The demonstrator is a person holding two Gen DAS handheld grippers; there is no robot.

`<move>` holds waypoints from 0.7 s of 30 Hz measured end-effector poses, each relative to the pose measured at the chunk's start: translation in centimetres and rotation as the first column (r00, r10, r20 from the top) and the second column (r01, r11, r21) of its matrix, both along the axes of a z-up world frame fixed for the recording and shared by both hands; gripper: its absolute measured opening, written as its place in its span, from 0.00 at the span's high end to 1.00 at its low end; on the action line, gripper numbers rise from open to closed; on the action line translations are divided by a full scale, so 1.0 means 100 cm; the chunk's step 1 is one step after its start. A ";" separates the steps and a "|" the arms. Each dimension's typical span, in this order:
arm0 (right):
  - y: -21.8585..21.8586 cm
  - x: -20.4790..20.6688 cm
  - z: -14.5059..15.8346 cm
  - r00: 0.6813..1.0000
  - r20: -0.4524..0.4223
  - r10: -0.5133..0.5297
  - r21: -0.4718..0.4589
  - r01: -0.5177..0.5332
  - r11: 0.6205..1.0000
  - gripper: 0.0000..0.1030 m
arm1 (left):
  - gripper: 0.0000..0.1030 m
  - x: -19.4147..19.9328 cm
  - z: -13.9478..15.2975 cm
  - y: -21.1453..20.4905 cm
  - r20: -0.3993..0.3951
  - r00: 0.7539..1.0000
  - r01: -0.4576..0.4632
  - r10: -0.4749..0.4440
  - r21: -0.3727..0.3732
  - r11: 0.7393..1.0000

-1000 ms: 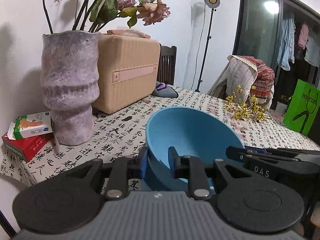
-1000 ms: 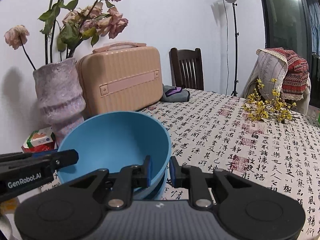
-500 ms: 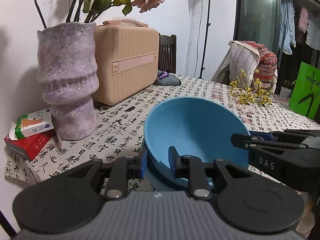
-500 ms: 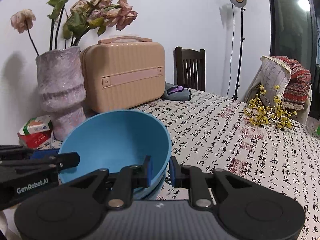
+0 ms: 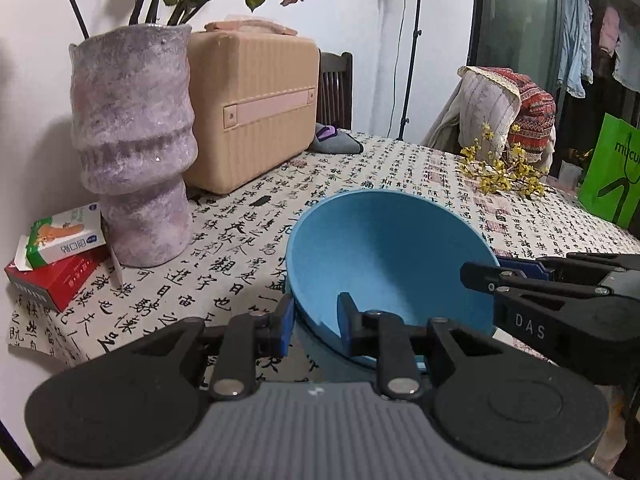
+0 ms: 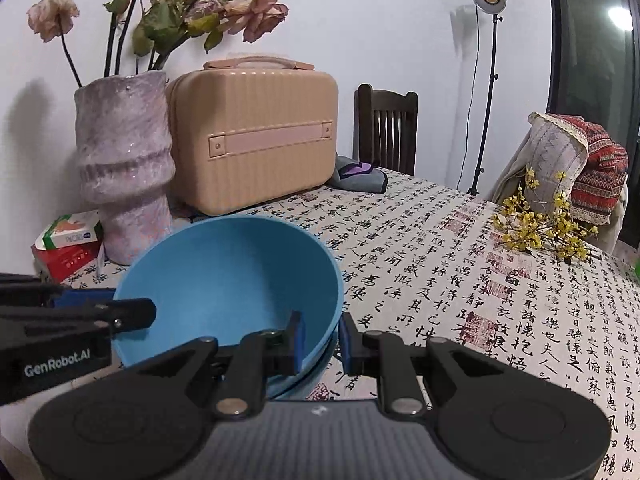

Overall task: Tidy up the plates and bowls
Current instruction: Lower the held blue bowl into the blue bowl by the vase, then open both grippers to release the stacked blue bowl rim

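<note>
A blue bowl (image 5: 384,256) (image 6: 232,280) is held tilted over the tablecloth, its mouth facing away from me. My left gripper (image 5: 316,322) is shut on its near left rim, one pad inside and one outside. My right gripper (image 6: 320,340) is shut on its right rim in the same way. Each gripper shows in the other's view: the right gripper (image 5: 500,280) at the bowl's right edge, the left gripper (image 6: 120,312) at its left edge. The rim of a second blue bowl (image 6: 308,380) shows just beneath the first one.
A purple-grey vase (image 5: 132,140) with dried flowers stands at the back left, beside a tan case (image 5: 256,108). Small boxes (image 5: 56,256) lie at the table's left corner. Yellow flower sprigs (image 6: 540,224) lie at the right. A dark chair (image 6: 384,128) and a green bag (image 5: 608,176) stand behind.
Both grippers keep their hold on the blue bowl. Both views have rolled slightly and the bowl's tilt has shifted a little. The hands have hardly moved.
</note>
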State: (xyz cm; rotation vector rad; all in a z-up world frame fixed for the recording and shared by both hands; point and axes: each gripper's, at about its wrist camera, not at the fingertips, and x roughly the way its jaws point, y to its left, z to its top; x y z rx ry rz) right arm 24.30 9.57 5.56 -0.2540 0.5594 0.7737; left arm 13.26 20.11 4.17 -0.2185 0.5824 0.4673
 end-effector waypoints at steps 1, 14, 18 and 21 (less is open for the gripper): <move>0.000 0.001 0.000 1.000 -0.005 -0.001 -0.001 0.001 1.000 0.83 | 0.78 0.000 0.000 0.001 -0.001 1.000 0.001 -0.001 -0.006 1.000; -0.006 0.010 -0.001 0.997 -0.080 -0.001 0.050 0.005 0.999 0.80 | 0.54 -0.003 0.002 0.002 0.027 0.999 0.022 -0.022 -0.035 0.999; -0.013 0.012 0.001 0.995 -0.096 0.009 0.095 0.000 0.995 0.58 | 0.44 -0.006 0.004 0.002 0.053 0.998 0.019 -0.017 -0.026 0.999; -0.021 0.012 0.003 0.995 -0.101 0.008 0.134 0.005 0.991 0.49 | 0.32 -0.009 0.006 0.002 0.074 0.997 0.014 -0.012 -0.020 1.000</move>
